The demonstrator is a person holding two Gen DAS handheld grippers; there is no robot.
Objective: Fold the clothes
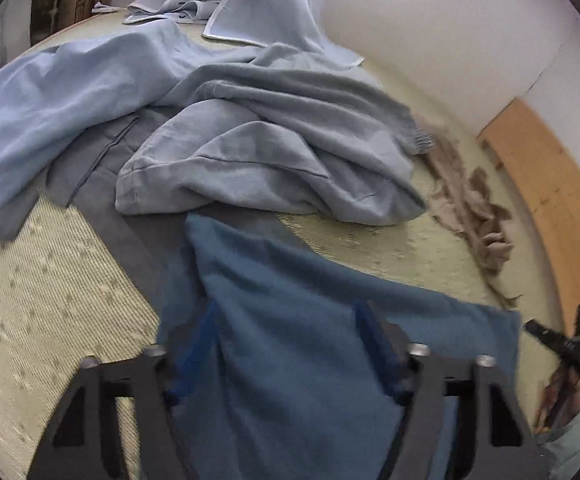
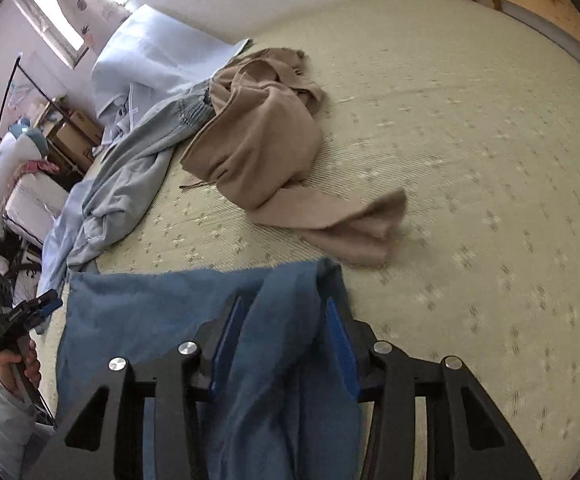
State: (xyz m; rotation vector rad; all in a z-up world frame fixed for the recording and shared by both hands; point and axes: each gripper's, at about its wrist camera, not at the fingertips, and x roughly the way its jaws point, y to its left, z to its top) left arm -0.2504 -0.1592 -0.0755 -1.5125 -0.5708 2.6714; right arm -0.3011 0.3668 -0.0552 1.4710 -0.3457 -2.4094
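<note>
A blue garment (image 1: 309,320) lies spread on the bed and bunches up between the fingers of my left gripper (image 1: 286,312), whose jaws stand wide apart. In the right wrist view the same blue garment (image 2: 162,320) fills the gap of my right gripper (image 2: 284,304), also open, with its top edge just past the fingertips. Each gripper shows in the other's view: the right gripper (image 1: 561,340) at the garment's far corner, the left gripper (image 2: 36,310) held by a hand (image 2: 14,364). A crumpled light blue sweatshirt (image 1: 250,152) and a tan garment (image 2: 262,144) lie beyond.
The bed has a pale green woven mat (image 2: 469,160). A wooden bed frame (image 1: 545,184) and a white wall bound it on the right. Light blue bedding (image 1: 274,4) is heaped at the far end. Boxes and a plush toy (image 2: 14,148) stand off the bed.
</note>
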